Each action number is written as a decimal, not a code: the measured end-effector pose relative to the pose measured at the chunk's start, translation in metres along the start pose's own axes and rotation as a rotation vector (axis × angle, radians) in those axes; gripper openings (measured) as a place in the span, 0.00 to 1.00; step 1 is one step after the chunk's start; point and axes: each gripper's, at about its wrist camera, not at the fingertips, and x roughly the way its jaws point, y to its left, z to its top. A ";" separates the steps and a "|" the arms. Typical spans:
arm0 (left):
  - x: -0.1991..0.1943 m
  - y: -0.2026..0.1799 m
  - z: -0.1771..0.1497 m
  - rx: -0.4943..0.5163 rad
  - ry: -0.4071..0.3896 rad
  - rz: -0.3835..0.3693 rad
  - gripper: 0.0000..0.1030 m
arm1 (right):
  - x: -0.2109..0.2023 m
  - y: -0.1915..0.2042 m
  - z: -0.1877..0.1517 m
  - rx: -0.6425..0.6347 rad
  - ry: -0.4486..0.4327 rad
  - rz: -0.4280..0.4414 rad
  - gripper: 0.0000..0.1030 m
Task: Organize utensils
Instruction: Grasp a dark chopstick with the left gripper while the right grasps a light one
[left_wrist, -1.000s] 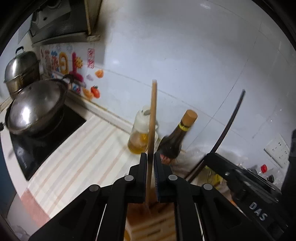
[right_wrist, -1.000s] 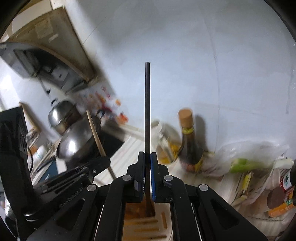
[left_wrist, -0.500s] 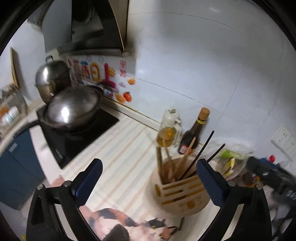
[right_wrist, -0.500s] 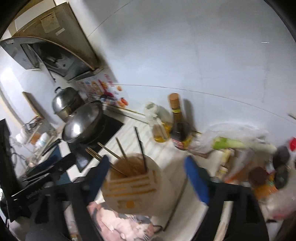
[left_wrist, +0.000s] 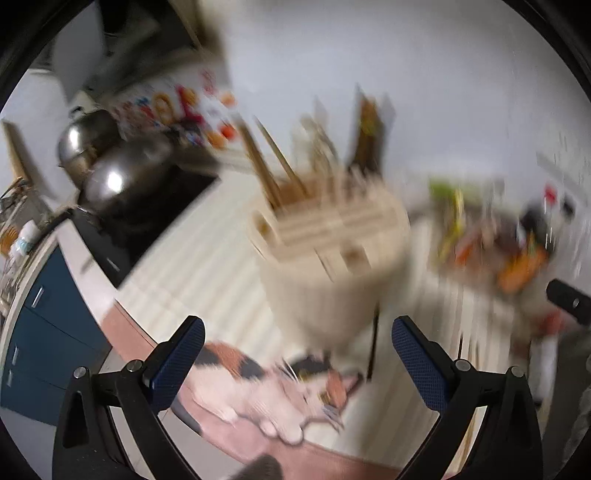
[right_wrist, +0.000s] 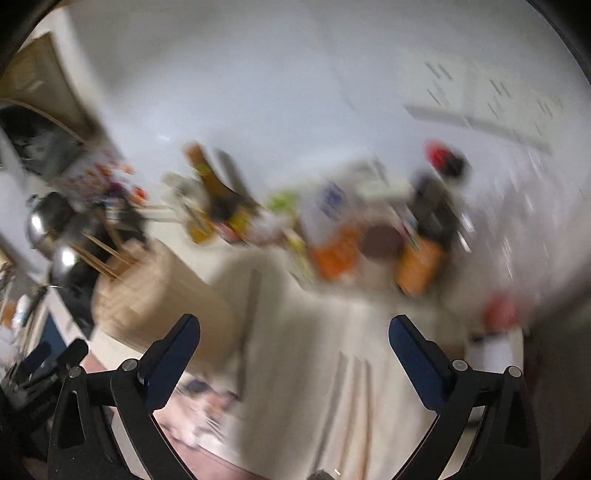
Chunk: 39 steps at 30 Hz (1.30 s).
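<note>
Both views are blurred by motion. A round wooden utensil holder (left_wrist: 325, 251) stands on the striped counter, with wooden chopsticks (left_wrist: 273, 173) sticking up out of it. My left gripper (left_wrist: 298, 326) is open just in front of the holder's base, and nothing is between its fingers. A dark stick (left_wrist: 373, 343) lies on the counter beside the holder. In the right wrist view the holder (right_wrist: 159, 295) sits to the left. My right gripper (right_wrist: 293, 321) hangs over the counter to the holder's right; its jaws are opening and nothing is between them. Pale sticks (right_wrist: 354, 398) seem to lie below it.
A steel wok (left_wrist: 125, 177) sits on a black cooktop (left_wrist: 159, 206) at the left, with a pot (left_wrist: 85, 136) behind it. Bottles and packets (right_wrist: 369, 240) crowd the wall at the right. A cat-print mat (left_wrist: 258, 384) lies at the counter's front edge above blue cabinets (left_wrist: 44, 321).
Both grippers have opened and let go of their chopsticks, the wooden one and the dark one, over the holder. Both have drawn back from it and swung, the right one further right.
</note>
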 end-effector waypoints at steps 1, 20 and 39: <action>0.010 -0.008 -0.007 0.020 0.024 0.003 1.00 | 0.008 -0.010 -0.008 0.025 0.027 -0.007 1.00; 0.168 -0.115 -0.052 0.255 0.321 -0.066 0.09 | 0.132 -0.107 -0.100 0.208 0.368 -0.049 0.53; 0.078 -0.093 -0.165 0.244 0.506 -0.217 0.04 | 0.121 -0.105 -0.153 0.019 0.485 -0.155 0.07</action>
